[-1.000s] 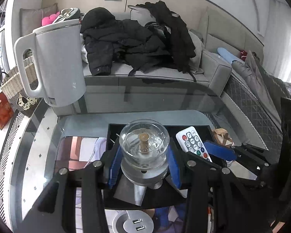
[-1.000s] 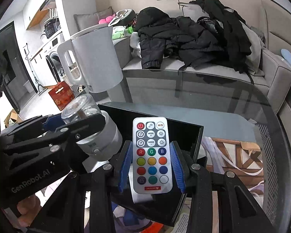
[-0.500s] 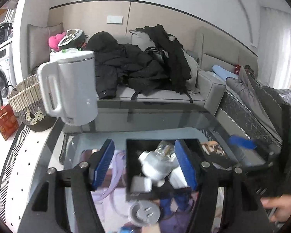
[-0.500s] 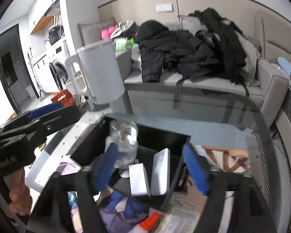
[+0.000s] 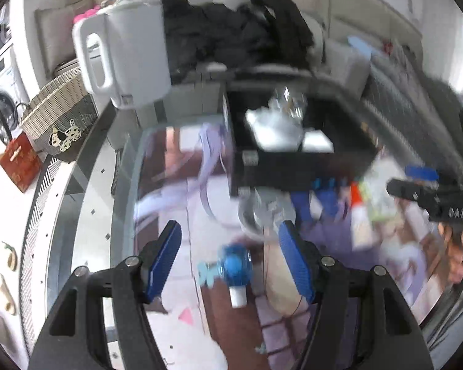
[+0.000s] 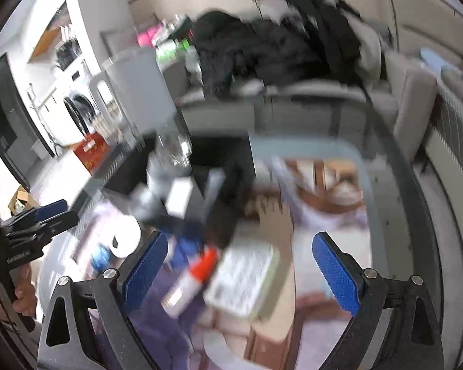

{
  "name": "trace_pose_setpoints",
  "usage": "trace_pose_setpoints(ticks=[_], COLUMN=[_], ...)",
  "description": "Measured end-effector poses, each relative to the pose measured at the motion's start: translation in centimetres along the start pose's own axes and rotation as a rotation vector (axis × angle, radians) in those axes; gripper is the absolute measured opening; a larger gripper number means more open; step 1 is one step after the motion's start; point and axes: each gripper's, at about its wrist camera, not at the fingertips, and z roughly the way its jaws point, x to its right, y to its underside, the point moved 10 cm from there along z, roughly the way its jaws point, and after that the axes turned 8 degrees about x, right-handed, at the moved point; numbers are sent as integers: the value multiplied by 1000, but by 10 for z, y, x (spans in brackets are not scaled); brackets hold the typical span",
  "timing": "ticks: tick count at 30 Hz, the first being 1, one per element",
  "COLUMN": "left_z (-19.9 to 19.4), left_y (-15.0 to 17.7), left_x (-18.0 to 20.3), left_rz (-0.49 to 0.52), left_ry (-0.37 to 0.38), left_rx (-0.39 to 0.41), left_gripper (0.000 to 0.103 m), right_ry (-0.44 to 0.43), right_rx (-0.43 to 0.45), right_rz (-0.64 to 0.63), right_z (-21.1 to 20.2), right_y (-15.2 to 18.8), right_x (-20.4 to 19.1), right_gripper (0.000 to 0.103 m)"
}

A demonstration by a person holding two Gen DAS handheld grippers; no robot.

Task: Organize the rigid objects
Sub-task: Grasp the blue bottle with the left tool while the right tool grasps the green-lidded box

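Both views are blurred by motion. A black box (image 5: 293, 166) on the glass table holds a clear glass globe (image 5: 285, 104) and white flat items (image 5: 316, 141); it also shows in the right wrist view (image 6: 222, 151). My left gripper (image 5: 231, 265) is open and empty, above a small blue fan (image 5: 236, 265). My right gripper (image 6: 240, 265) is open and empty, above a white bottle with a red cap (image 6: 189, 280) and a flat white box (image 6: 244, 280).
A white kettle (image 5: 123, 52) stands at the table's far left. A round white socket (image 5: 265, 212) sits just before the black box. A wicker basket (image 5: 58, 114) is on the floor to the left. A sofa with dark coats (image 5: 231, 34) lies beyond.
Both grippers opened, letting the glass globe and the remote drop into the black box, then pulled back towards the near side of the table.
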Motion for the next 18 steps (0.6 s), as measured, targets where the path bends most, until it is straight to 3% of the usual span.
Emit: trace_pose_setpoints(ticks=[7, 14, 18], left_z=[13, 19, 21], left_y=[20, 36, 39], left_x=[8, 5, 5], left_rz=[40, 36, 46], left_ry=[-12, -18, -28], left_rx=[-55, -103, -108], left_gripper=[66, 66, 62], right_ry=[60, 38, 41], right_rx=[-65, -73, -89], right_rz=[-80, -55, -85], right_z=[30, 35, 40], right_y=[24, 39, 44], right_x=[-5, 9, 11], right_gripper=[96, 94, 73])
